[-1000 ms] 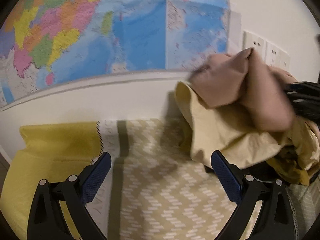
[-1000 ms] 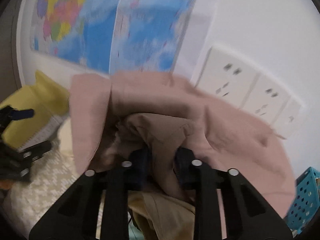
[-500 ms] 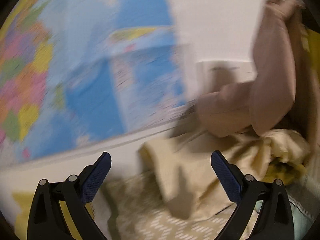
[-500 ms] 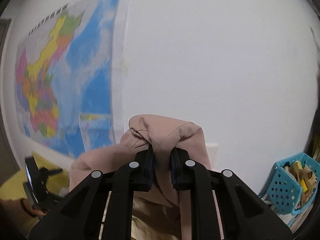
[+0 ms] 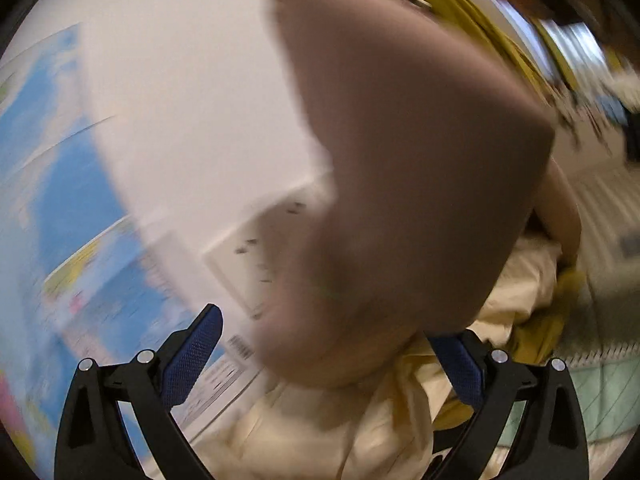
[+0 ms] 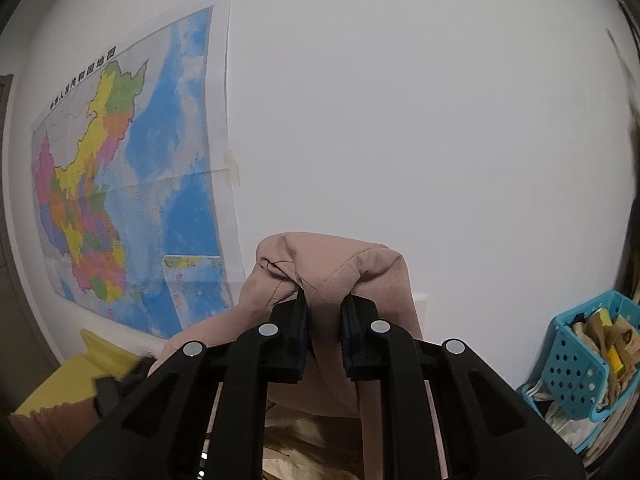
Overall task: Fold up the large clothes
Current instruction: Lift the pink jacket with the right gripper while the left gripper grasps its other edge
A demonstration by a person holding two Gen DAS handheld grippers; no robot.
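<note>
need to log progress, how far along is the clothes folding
Early. Done: the right gripper is shut on the pink garment and holds it up off the cream clothes. In hand: the open left gripper is beside the hanging cloth. Left: no fold is visible.

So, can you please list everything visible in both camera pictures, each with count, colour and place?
garment: one, dusty pink, hanging from the right gripper
map: one, mostly blue, on the white wall, left
wall sockets: white, number unclear through blur, on the wall behind the garment
basket: one, turquoise, lower right, holding brown paper items
cream cloth: one, pale yellow, crumpled below the garment
yellow cushion: one, lower left below the map
left gripper: black, blue fingers, open, nothing gripped
right gripper: black, shut on the garment
</note>
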